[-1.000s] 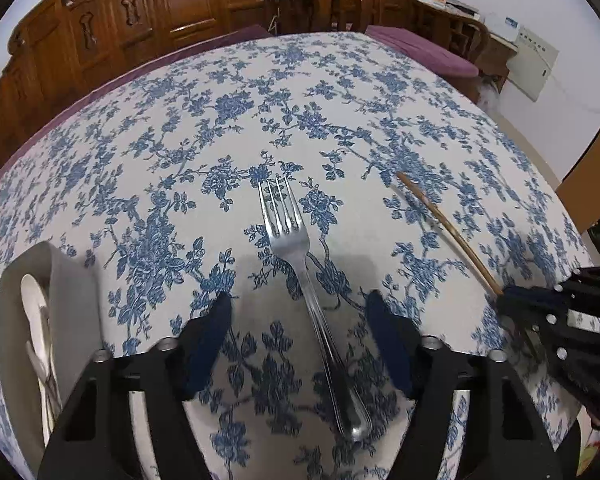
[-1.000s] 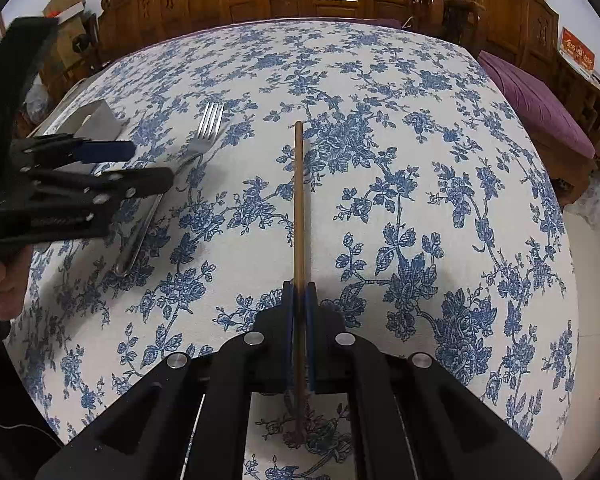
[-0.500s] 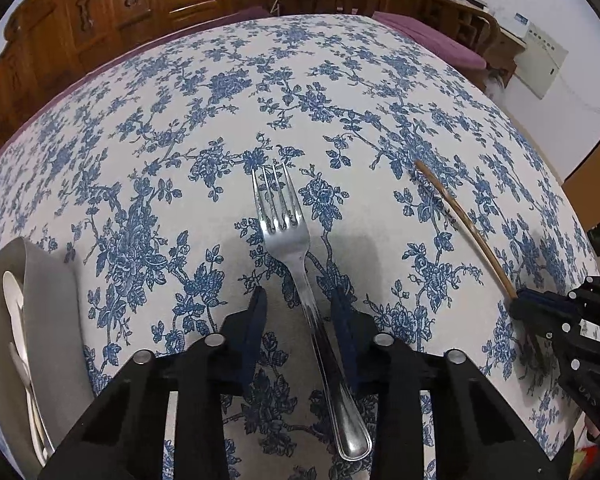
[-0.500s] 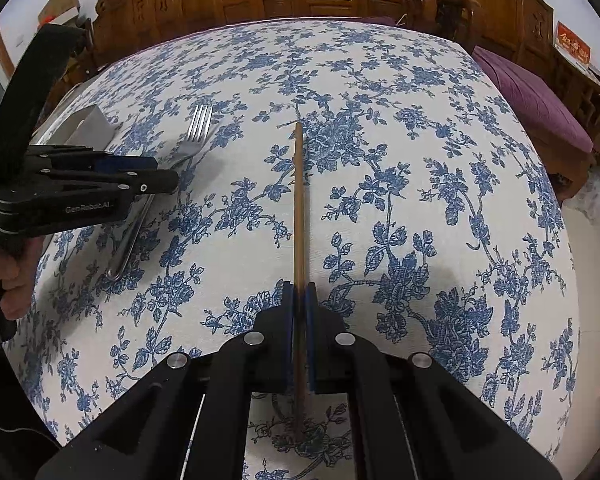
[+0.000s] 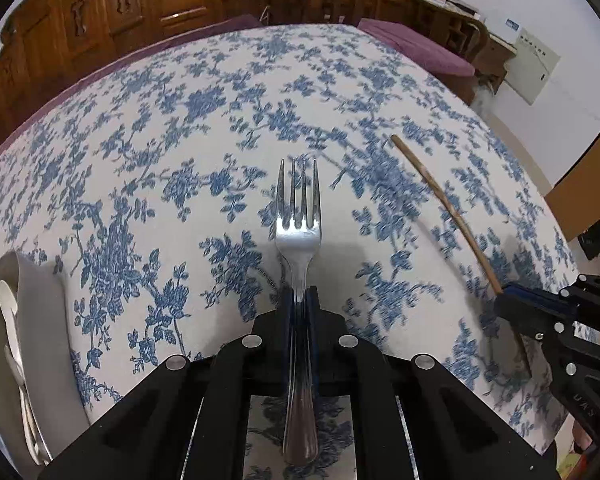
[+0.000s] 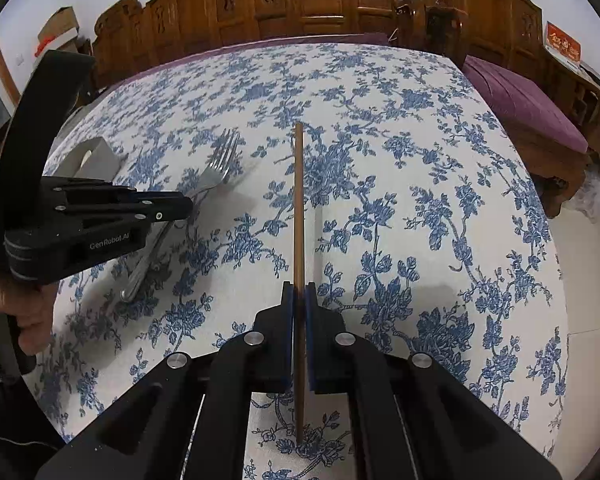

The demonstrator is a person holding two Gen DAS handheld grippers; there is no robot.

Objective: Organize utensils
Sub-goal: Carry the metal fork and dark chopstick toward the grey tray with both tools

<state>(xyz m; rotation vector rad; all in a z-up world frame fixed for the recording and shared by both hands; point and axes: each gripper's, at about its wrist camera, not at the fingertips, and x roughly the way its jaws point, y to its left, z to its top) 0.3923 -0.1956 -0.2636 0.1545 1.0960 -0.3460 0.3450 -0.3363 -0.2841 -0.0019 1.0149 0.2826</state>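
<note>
My left gripper [image 5: 299,300] is shut on the handle of a steel fork [image 5: 299,216], tines pointing away over the blue-flowered tablecloth. The fork also shows in the right wrist view [image 6: 216,168], with my left gripper [image 6: 180,210] on it. My right gripper [image 6: 299,296] is shut on a wooden chopstick [image 6: 298,200] that points straight ahead, lifted a little off the cloth. In the left wrist view the chopstick [image 5: 440,196] runs to my right gripper [image 5: 508,300] at the right. A grey utensil holder [image 5: 40,320] with white spoons [image 5: 8,304] lies at the left.
The table [image 6: 420,160] is covered by a blue floral cloth. Carved wooden chairs [image 6: 320,0] line the far edge. A purple cushioned bench [image 6: 520,104] stands at the right. The grey holder [image 6: 88,156] lies at the table's left edge.
My left gripper has closed from wide open onto the fork handle and lifted the fork slightly. My right gripper keeps its hold on the chopstick and has barely moved.
</note>
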